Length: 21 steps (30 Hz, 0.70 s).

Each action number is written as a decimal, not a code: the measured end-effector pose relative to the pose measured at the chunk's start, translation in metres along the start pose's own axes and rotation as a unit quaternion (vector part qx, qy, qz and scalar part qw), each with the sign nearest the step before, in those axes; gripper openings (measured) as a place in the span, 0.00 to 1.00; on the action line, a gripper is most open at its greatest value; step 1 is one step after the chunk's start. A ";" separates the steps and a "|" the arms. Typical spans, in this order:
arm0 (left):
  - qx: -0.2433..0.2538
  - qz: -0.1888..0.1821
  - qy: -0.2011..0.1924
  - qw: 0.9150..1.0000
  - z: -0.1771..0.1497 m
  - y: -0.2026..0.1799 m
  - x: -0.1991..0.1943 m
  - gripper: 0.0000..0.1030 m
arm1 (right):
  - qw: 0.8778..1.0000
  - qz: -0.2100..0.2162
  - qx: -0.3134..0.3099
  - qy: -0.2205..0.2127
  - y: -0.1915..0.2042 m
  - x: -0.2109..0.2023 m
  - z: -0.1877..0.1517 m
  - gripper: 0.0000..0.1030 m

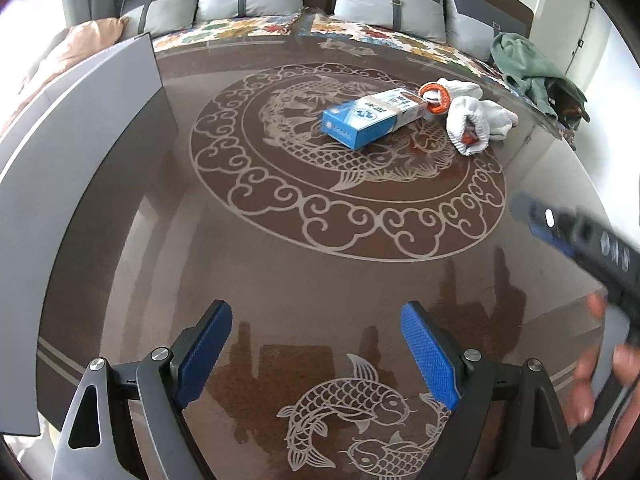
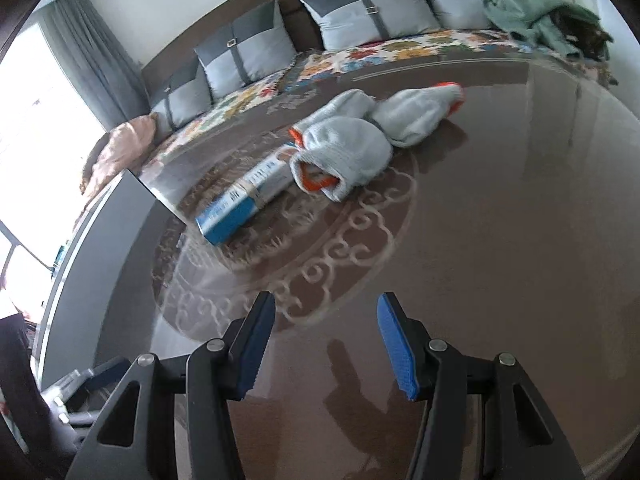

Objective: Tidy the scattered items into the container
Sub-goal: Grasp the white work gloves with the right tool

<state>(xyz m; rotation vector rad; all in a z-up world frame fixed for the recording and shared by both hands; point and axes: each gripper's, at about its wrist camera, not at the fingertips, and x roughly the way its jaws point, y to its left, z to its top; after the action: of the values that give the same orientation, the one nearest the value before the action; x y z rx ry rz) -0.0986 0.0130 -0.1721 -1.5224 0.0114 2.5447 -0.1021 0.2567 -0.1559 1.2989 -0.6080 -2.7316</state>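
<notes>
Box (image 1: 372,118): long blue-and-white carton lying flat on the brown table (image 1: 280,280), on the round fish pattern near the far edge.
Writing: white characters and a small round mark run along the box's top face; too small and skewed to read.
Gloves (image 1: 474,116): white knitted pair with orange cuffs, bunched together and touching the far end of the box; one cuff gapes toward the camera in the right wrist view (image 2: 344,152).
Container (image 1: 72,184): only a grey flat wall shows at the table's left side, well apart from the box; its inside is out of sight.
Left gripper (image 1: 316,354): blue ribbed pads spread wide, nothing between them, poised over the near fish drawing, far from box and gloves.
Right gripper (image 2: 326,346): jaws likewise wide apart and empty, above bare table short of the round pattern; in the left wrist view it shows as a blurred dark bar at the right edge, with a blurred hand (image 1: 604,368) beside it.
Behind: sofa (image 1: 360,36) with grey cushions and a flowered cover, green cloth (image 1: 528,68) heaped at its right end.
</notes>
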 end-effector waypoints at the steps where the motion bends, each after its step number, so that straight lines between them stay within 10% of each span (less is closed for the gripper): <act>1: -0.003 -0.002 0.000 1.000 0.000 0.001 0.000 0.84 | 1.000 0.001 -0.002 -0.004 0.001 0.005 0.008 0.53; 14: -0.021 -0.006 0.003 1.000 0.012 0.026 -0.001 0.84 | 0.997 -0.038 -0.044 -0.040 0.015 0.038 0.066 0.52; 18: 0.003 -0.014 0.006 1.000 0.032 0.026 0.007 0.84 | 0.997 -0.039 -0.050 -0.041 0.014 0.031 0.064 0.23; 21: 0.037 -0.031 -0.003 0.999 0.066 0.018 0.014 0.84 | 0.997 -0.040 -0.053 -0.042 0.012 0.026 0.062 0.22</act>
<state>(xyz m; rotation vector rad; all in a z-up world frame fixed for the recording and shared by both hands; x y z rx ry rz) -0.1652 0.0040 -0.1545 -1.4642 0.0551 2.4731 -0.1676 0.2600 -0.1351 1.2165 -0.4173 -2.8519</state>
